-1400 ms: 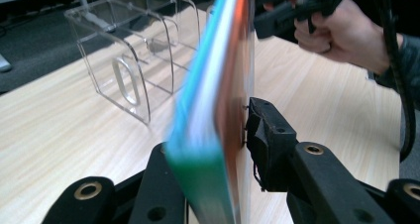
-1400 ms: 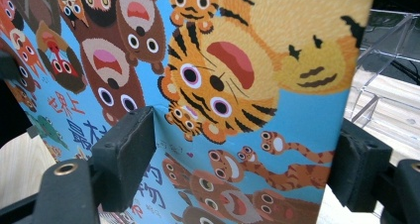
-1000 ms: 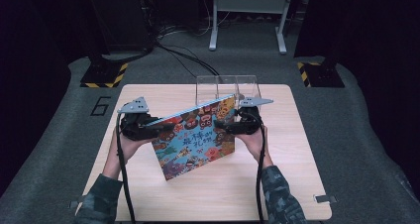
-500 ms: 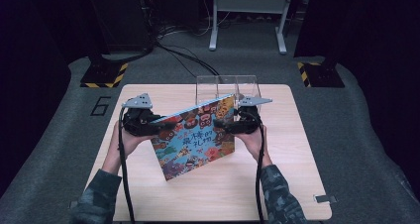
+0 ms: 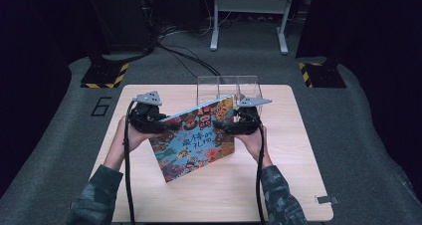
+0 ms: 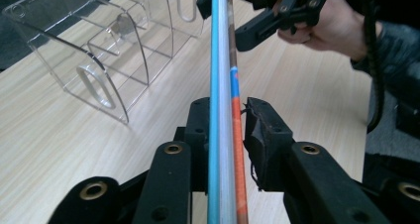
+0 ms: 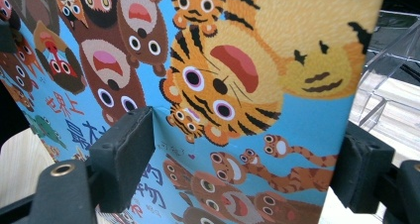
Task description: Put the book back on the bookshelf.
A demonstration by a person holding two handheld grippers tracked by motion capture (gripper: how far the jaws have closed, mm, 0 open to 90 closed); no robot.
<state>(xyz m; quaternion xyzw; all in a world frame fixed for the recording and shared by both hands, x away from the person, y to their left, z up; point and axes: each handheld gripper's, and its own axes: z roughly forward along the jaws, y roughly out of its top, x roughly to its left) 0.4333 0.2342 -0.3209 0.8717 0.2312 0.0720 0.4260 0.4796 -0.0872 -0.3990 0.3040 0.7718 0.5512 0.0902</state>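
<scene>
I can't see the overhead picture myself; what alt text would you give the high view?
A person at a light wooden table holds a colourful picture book tilted up between two hand-held grippers, the left gripper at its left edge and the right gripper at its right. A clear plastic rack stands just behind the book, with dark floor and cables beyond.

dim dark surroundings, evenly lit table (image 5: 278, 185), soft focus, blurred close foregrounds

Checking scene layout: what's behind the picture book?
A clear acrylic rack stands on the table behind the picture book; the book covers its lower front.
</scene>
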